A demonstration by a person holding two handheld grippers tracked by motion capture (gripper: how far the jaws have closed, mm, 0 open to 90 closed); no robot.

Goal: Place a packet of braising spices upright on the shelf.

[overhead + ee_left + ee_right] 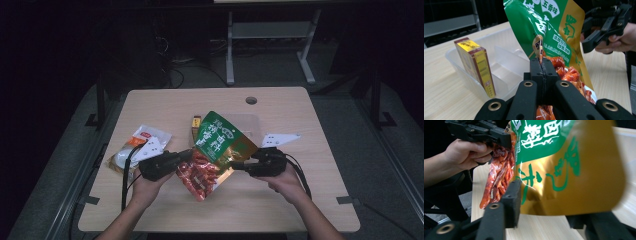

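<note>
A person at a wooden table [280,200] holds a gripper in each hand, with a green and gold snack bag [222,140] raised between them above the tabletop. The left gripper [541,65] has its jaws pressed together on one edge of the bag, pinching it (red snack pieces show through the bag's clear lower part). The right gripper [554,202] has its jaws spread on either side of the bag's opposite gold edge; whether the pads press on it cannot be told. Just behind the bag sits a clear plastic tray [469,80] holding an upright yellow and maroon box [475,65]. A white packet [142,145] lies on the table at the left
</note>
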